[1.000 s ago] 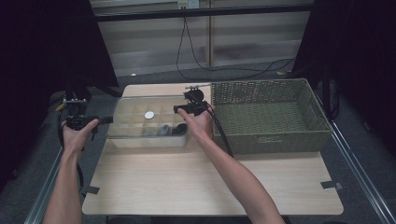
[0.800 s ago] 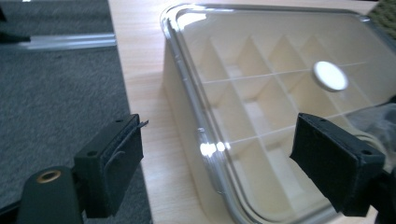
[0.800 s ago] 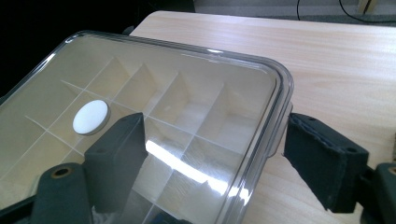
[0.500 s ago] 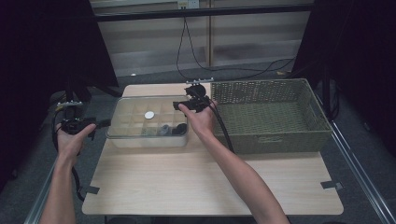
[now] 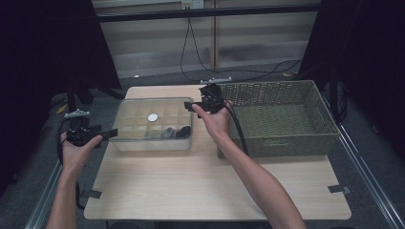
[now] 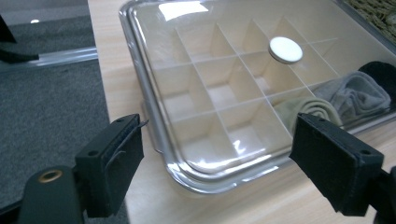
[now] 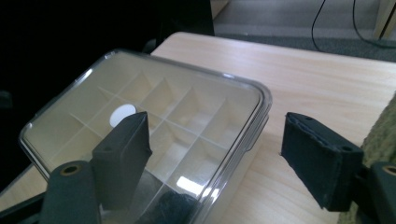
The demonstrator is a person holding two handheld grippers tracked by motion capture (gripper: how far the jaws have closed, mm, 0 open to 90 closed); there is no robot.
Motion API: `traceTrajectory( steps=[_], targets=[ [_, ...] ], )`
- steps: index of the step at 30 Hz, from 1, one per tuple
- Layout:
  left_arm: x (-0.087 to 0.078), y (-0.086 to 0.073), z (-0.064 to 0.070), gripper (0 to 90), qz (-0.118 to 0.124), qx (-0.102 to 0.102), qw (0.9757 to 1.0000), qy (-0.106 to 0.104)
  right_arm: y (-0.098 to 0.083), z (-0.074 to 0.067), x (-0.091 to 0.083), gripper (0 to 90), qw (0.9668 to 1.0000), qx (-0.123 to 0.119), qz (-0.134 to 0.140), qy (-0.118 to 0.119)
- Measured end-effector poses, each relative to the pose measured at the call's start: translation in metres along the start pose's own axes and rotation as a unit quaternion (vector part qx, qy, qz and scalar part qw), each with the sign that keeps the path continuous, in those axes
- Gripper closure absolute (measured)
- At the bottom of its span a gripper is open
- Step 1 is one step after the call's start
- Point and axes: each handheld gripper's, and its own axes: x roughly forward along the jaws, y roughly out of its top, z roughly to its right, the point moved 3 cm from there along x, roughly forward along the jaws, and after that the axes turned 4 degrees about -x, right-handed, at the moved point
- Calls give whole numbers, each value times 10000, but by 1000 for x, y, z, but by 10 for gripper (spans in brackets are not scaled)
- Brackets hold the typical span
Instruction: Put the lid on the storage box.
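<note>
Three rolled socks (image 6: 345, 95) in lidded clear box (image 5: 125, 143), wicker basket (image 5: 282, 138) beside.

In the high view, the lower half of the table (image 5: 191, 186) lies bare, giving wide passage, while the clear lidded box (image 5: 154, 125) at centre left and the wicker basket (image 5: 282, 117) at centre right block the upper half. The gap between them seems narrow, with the right gripper (image 5: 196, 106) over it. The left gripper (image 5: 102, 133), jaws apart, sits just off the box's left edge.
</note>
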Motion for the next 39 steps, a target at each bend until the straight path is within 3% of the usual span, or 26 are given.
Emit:
traceTrajectory(
  steps=[2, 7, 11, 12, 15, 22, 26, 29, 33, 36, 39],
  targets=[
    [0, -3, 8, 185, 60, 57, 10000, -52, 2, 0, -6, 251, 9999, -29, 163, 37],
    [-2, -8, 20, 171, 143, 186, 9995, -212, 0, 0, -15, 250, 9996, -89, 174, 193],
    [-3, -15, 30, 164, 172, 291, 9992, -223, -4, 4, -23, 253, 9995, -110, 184, 215],
    [-4, -18, 32, 161, 179, 353, 9992, -113, -5, 5, -25, 253, 9995, -119, 204, 207],
    [-5, -26, 38, 151, 304, 210, 9991, -225, -8, 8, -36, 253, 9992, -85, 289, 280],
    [-7, -42, 51, 154, 423, 208, 9986, -247, -16, 15, -59, 252, 9985, -163, 431, 309],
    [-11, -49, 61, 159, 387, 256, 9977, -489, -22, 16, -70, 251, 9983, -245, 398, 347],
    [-14, -55, 66, 168, 317, 395, 9980, -385, -28, 17, -78, 249, 9980, -298, 419, 374],
    [-19, -60, 72, 168, 405, 424, 9974, -412, -38, 20, -90, 237, 9976, -321, 459, 402],
    [-20, -64, 78, 168, 435, 394, 9967, -560, -47, 26, -98, 231, 9977, -345, 435, 388],
    [-18, -69, 83, 168, 370, 526, 9966, -519, -55, 29, -107, 230, 9977, -351, 444, 378]
  ],
)
